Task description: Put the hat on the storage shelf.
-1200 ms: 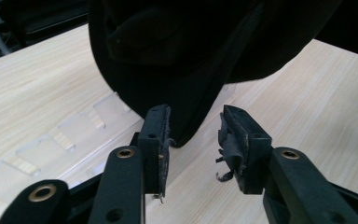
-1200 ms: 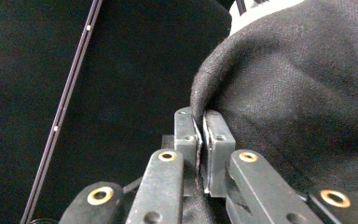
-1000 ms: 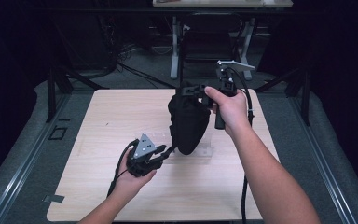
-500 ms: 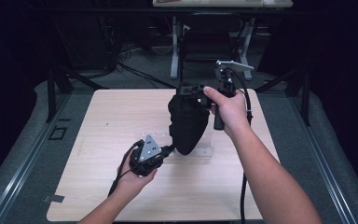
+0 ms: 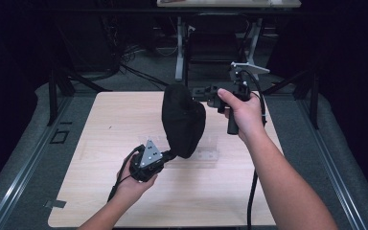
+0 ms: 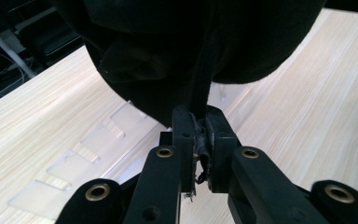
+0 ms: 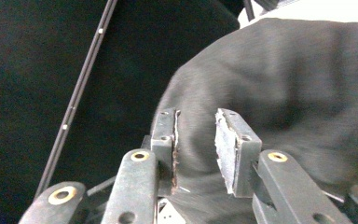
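Over the middle of the wooden table (image 5: 100, 191) hangs a black cloth bag (image 5: 183, 122), lifted clear of the board and held between two hand-held tools. At its lower near end, the left gripper (image 5: 168, 155) has its jaws pressed together on a narrow black strap or seam of the bag; the left gripper view shows that strip (image 6: 200, 93) running down into the pinch of the left gripper (image 6: 200, 154), with the dark bulk of the bag looming right above. The left hand (image 5: 136, 179) grips the tool from below, toward the near left of the table. Up at the far right, the right hand (image 5: 242, 115) holds the right gripper (image 5: 199, 92) level at the bag's top edge. In the right gripper view its jaws stand apart with grey-black fabric (image 7: 284, 93) bunched between and beyond the pads (image 7: 226, 144) of the right gripper (image 7: 196, 144); whether the pads actually press the cloth, I cannot tell. Under the bag, a clear plastic rack (image 6: 74, 163) with small slots lies flat on the table, also visible just right of the bag's lower end in the high view (image 5: 206, 153).
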A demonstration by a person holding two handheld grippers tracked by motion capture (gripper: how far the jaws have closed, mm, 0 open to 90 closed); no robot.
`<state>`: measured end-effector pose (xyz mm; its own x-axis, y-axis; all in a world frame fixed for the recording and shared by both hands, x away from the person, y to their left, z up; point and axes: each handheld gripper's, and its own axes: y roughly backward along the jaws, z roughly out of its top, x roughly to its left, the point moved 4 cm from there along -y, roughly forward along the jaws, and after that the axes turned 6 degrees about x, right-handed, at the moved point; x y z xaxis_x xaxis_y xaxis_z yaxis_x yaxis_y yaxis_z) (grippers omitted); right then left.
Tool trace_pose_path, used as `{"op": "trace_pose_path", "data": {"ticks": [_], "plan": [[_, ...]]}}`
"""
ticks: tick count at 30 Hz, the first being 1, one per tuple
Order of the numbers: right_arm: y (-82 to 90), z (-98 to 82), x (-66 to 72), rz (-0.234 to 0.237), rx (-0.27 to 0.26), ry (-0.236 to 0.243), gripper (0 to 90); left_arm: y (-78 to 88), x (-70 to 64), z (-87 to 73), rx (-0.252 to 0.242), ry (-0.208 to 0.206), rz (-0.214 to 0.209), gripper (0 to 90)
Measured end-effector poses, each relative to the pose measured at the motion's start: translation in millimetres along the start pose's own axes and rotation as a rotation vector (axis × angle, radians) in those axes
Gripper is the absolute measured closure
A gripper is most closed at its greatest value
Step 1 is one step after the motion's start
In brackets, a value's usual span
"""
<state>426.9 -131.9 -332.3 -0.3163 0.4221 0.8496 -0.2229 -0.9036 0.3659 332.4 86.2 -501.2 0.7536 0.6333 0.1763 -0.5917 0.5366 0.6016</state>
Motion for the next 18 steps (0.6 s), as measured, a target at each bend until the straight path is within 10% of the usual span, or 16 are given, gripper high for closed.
{"op": "trace_pose_path", "data": {"ticks": [15,18], "plan": [[14.5,-5.3,-14.1,-0.073,-0.004,0.006,68.0,-10.8,9.5,-37.3,0.071,0.015,0.005,84.7],[19.8,-7.2,-20.0,-0.104,-0.012,0.010,66.9,-10.3,16.1,-46.1,0.059,0.109,-0.014,84.3]]}}
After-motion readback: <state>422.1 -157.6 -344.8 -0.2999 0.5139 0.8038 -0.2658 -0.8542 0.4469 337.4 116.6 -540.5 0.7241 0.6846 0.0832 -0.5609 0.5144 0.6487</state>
